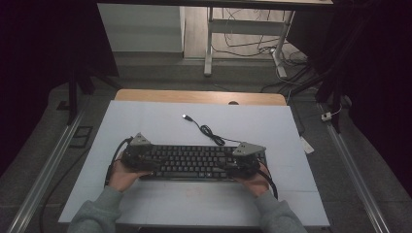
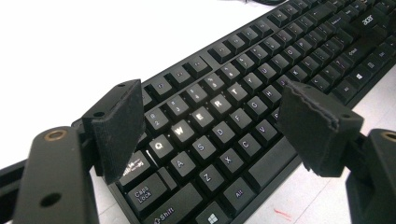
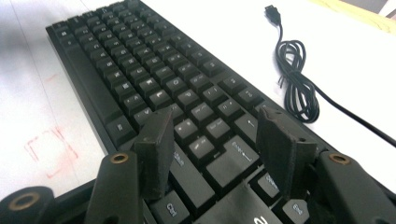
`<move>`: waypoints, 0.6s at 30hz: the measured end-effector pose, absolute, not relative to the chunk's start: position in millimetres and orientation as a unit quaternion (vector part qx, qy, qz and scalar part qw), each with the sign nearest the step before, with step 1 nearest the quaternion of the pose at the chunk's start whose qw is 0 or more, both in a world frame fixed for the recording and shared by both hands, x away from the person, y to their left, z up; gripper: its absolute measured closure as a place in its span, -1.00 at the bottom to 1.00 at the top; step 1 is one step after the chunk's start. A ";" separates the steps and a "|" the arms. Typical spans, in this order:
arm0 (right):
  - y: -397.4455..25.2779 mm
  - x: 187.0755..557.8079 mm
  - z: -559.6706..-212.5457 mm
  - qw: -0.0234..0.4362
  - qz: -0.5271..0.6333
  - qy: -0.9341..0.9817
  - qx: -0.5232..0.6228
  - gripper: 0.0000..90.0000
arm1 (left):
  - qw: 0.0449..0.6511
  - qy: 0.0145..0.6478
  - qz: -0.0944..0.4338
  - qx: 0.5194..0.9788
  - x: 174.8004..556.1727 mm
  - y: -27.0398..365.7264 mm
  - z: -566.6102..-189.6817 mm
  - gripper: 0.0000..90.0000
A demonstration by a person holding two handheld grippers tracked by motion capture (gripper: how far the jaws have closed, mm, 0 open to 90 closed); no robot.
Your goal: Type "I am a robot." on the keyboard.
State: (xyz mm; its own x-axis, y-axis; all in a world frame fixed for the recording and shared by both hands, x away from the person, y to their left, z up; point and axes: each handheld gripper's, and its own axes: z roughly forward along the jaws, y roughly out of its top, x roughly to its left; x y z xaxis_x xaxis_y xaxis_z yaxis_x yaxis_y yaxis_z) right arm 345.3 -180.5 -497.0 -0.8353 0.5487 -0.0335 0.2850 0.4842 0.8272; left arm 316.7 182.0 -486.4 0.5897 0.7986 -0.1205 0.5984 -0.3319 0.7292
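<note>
A white metal desk frame (image 1: 210, 43) stands upper centre; loose black floor cables (image 1: 252, 46) tangle beside it, upper right.

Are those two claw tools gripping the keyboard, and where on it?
Neither: the left gripper and the right gripper stand open over the keyboard ends.

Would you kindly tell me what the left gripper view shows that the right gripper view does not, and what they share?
Left gripper view alone: the left gripper, jaws open, over the letter end of the black plastic keyboard, with the Q, W, E, R keys, Caps Lock and the brand name near the far end.

Right gripper view alone: the right gripper, jaws open, over the Enter and Ctrl end, plus the coiled black cable with its USB plug and faint red marks.

Both share: the keyboard on the white table surface.
</note>
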 end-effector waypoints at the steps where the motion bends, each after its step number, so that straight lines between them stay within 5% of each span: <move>1: -179.7 345.3 -496.2 0.149 0.444 0.849 0.245 0.05 | 0.382 0.434 0.131 0.806 316.8 182.1 -486.4 -0.49; 18: -151.0 357.1 -488.4 0.134 0.441 0.855 0.238 0.05 | 0.372 0.433 0.130 0.811 317.4 179.4 -488.9 -0.48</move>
State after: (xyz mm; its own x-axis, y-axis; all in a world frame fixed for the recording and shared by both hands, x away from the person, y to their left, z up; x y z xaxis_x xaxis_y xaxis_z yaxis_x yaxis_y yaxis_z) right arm 357.1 -151.0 -488.4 -0.8505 0.5256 -0.0181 0.2895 0.4967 0.8182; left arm 317.4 179.4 -488.9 0.5907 0.7991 -0.1116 0.6058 -0.3479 0.7155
